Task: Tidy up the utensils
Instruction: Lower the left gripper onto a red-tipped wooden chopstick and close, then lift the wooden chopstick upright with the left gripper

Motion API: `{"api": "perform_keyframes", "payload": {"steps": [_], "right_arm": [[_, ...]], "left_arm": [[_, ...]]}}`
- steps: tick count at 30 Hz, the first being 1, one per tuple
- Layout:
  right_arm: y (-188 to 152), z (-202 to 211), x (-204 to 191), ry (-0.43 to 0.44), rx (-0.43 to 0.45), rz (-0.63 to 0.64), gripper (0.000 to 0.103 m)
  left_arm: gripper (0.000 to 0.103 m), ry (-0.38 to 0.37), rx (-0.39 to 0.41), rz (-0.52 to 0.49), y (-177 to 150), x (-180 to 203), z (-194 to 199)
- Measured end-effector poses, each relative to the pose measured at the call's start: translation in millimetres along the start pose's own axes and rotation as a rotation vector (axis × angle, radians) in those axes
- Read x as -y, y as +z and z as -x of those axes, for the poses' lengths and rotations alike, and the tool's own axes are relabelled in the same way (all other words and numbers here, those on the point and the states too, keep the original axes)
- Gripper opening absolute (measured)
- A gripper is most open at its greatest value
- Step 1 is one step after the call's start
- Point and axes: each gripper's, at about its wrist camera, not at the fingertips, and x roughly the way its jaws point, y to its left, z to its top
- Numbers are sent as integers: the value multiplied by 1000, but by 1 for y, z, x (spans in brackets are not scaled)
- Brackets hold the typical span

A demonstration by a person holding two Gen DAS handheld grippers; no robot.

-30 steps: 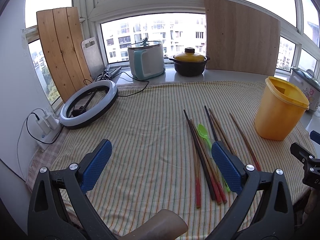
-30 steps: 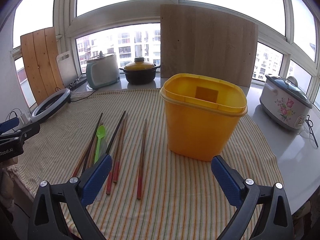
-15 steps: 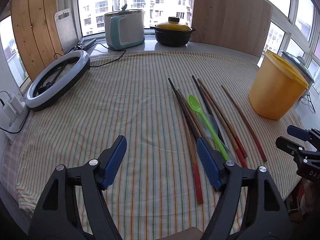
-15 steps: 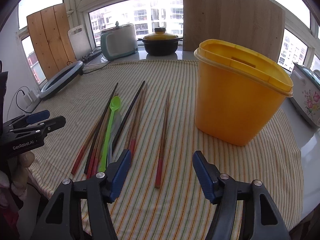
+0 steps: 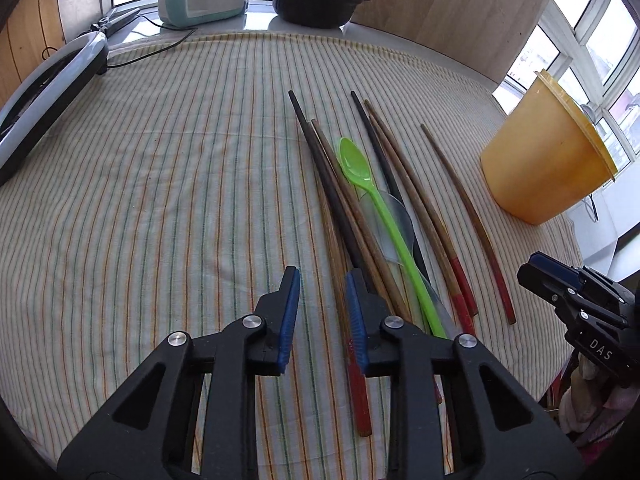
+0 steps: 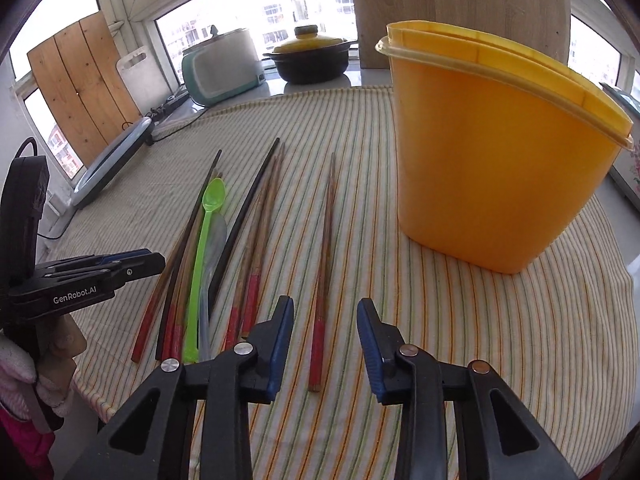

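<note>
Several red-ended chopsticks lie in a loose fan on the striped cloth, with a green spoon and a clear plastic spoon among them. My left gripper hangs over the near left of the fan. Its jaws are closing, and one chopstick lies below the gap by the right pad, untouched. My right gripper is closing over the lone chopstick nearest the yellow container. That chopstick lies in the gap and the pads do not press on it.
A ring light lies at the far left. A teal cooker and a black pot with a yellow lid stand on the sill. Wooden boards lean on the windows. The table edge and a gloved hand are close below the grippers.
Both grippers have sunk toward the cloth and tipped downward. Their jaws have narrowed from wide open. The left now sits over the chopstick fan, and the right over the lone chopstick.
</note>
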Motion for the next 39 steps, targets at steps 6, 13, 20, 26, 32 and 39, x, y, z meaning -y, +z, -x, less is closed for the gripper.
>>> {"api": "perform_keyframes", "payload": {"steps": [6,13,20,26,32,39], "right_arm": [[6,-8,-4,-21,-6,18,30],[12,-16,-7,-53,-18,41,28],[15,-29,-8,-70,-39,43,24],[15,-42,-10,-57,-67,50,9],[11,-42,-13,-40,-72,76,4],[-4,-35,-19,6,-94,65,4]], "left_arm": [[18,14,-7,-16,5,4,-7],[15,33,-21,-40,11,11,-17],[9,47,-22,-26,17,5,-25],[6,39,-10,-1,17,-2,-23],[5,47,5,29,15,-12,-18],[5,102,24,20,5,-22,-10]]}}
